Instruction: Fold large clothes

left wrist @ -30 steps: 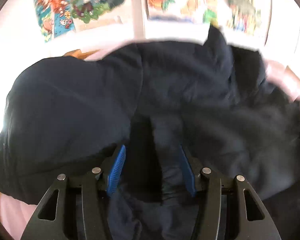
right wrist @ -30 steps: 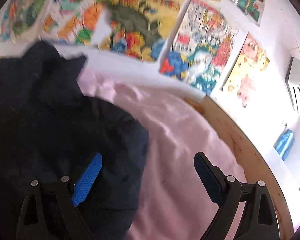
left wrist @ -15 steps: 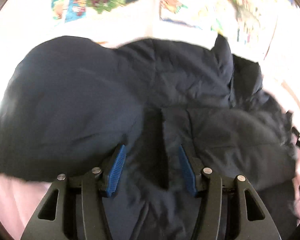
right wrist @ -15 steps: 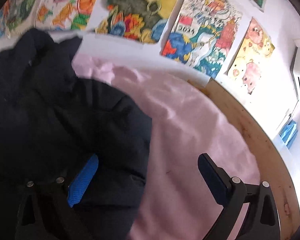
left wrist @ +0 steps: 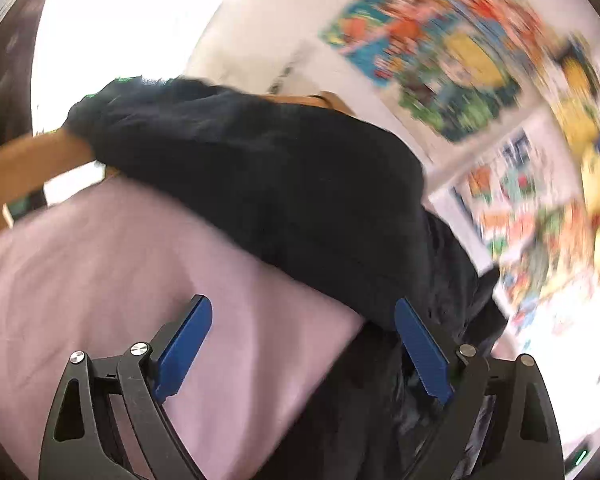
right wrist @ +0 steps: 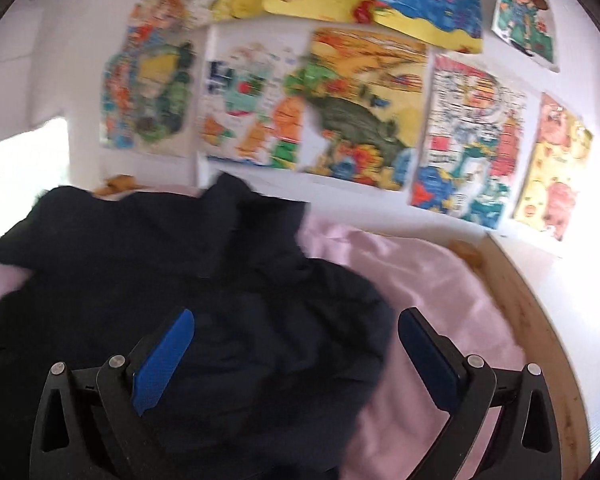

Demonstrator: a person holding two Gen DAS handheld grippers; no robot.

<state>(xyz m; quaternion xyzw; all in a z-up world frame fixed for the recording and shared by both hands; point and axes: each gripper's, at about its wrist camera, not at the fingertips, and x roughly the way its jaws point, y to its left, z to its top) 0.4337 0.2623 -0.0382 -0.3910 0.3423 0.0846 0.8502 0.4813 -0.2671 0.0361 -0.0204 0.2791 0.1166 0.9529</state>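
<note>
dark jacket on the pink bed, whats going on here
A person with a claw in each hand is folding a dark jacket on a pink sheet. The left claw has just opened and grips nothing; only the jacket's edge lies near one pad. The right claw hangs wide open over the jacket, not gripping it.

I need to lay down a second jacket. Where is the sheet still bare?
Bare pink sheet lies right of the dark jacket, up to the wooden rim. The left wrist view shows another bare patch on the jacket's near side. The jacket fills the middle.
</note>
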